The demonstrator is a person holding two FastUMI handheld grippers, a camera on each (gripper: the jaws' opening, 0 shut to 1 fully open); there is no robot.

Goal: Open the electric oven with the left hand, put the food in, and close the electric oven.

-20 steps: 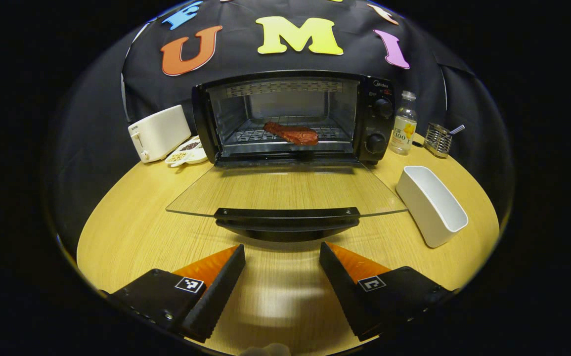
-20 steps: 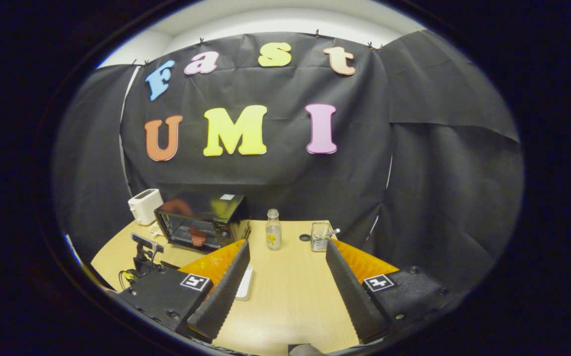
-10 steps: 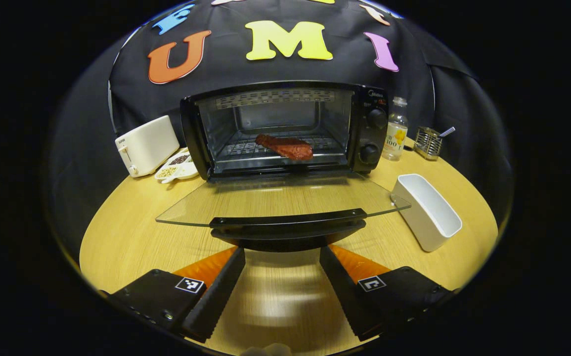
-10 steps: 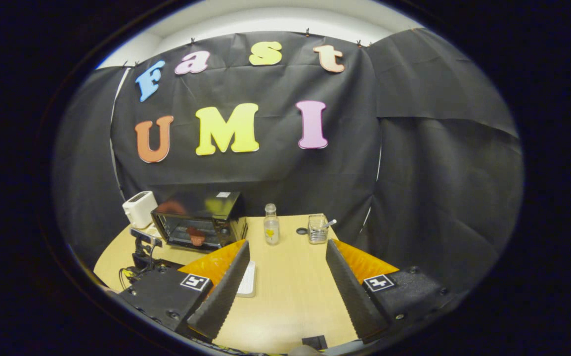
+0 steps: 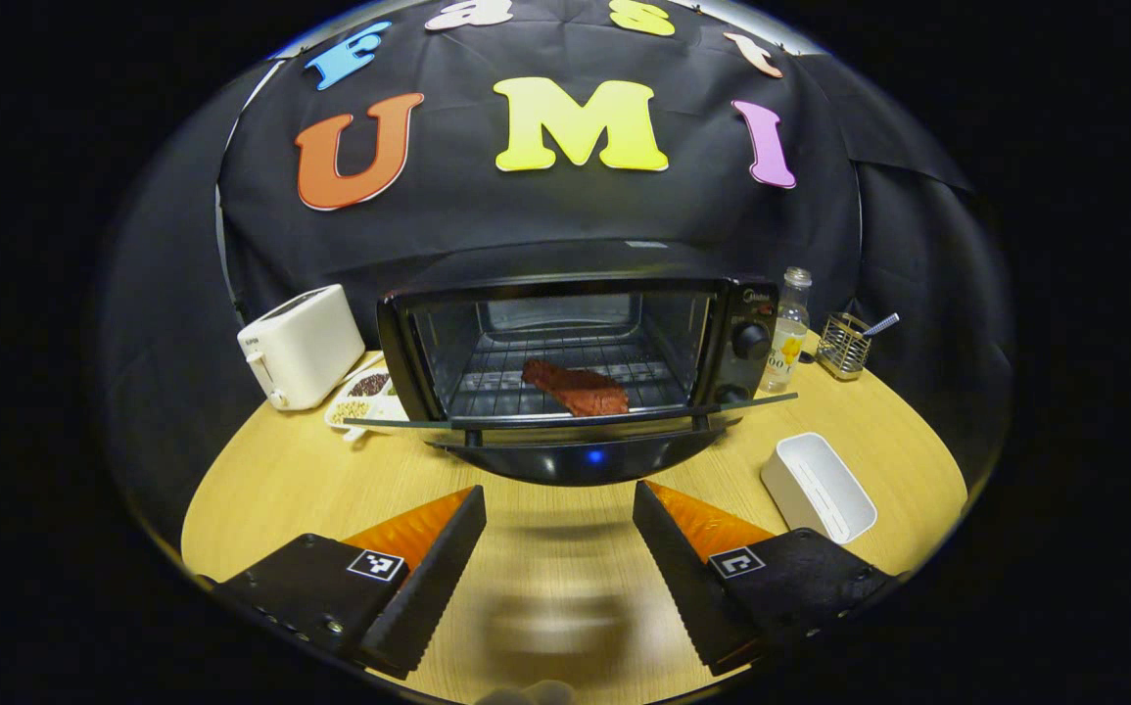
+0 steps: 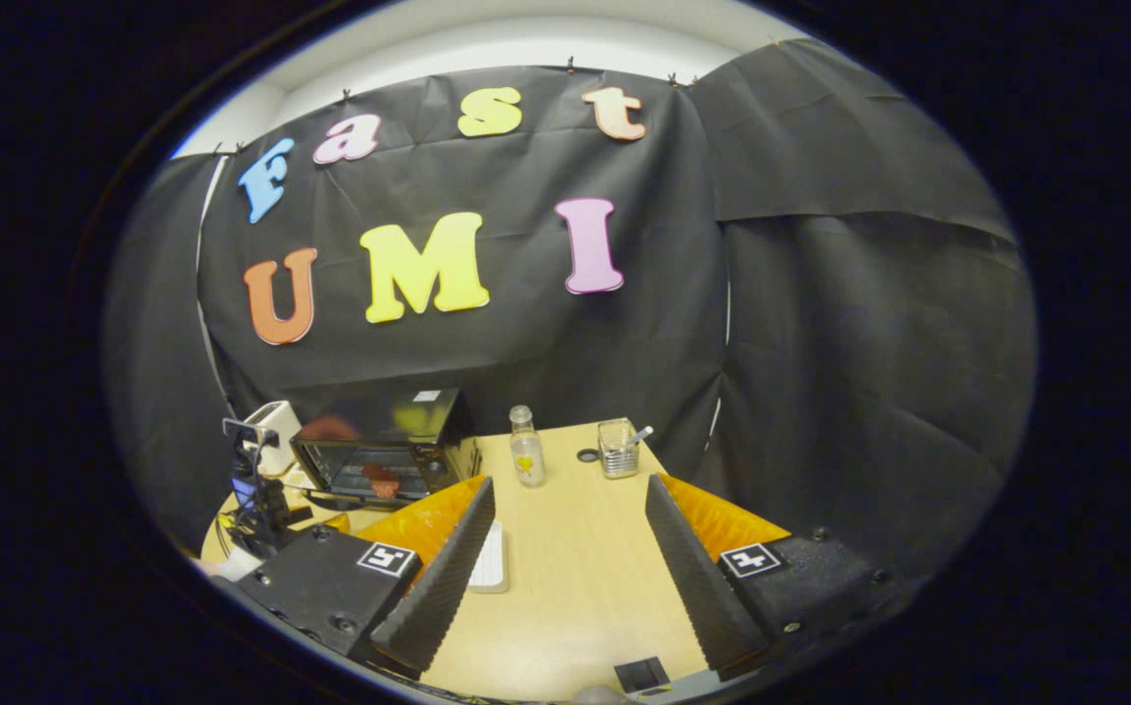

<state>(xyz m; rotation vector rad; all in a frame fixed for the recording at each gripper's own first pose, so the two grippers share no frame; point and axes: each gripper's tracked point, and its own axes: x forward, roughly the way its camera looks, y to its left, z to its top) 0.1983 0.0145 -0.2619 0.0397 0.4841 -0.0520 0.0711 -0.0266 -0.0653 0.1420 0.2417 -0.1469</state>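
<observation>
One reddish-brown steak point(image 5: 576, 388) on oven point(image 5: 565, 362) rack, glass door point(image 5: 575, 419) half-raised

One oven point(image 5: 565, 343), one toaster point(image 5: 299, 345), one bottle point(image 5: 788, 331)

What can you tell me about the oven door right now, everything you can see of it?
The oven door is clear glass with a black handle bar along its front edge. It hangs hinged at the bottom, lying near level, seen almost edge-on. Nothing touches it; the left hand-held gripper sits open just short of the handle.
</observation>
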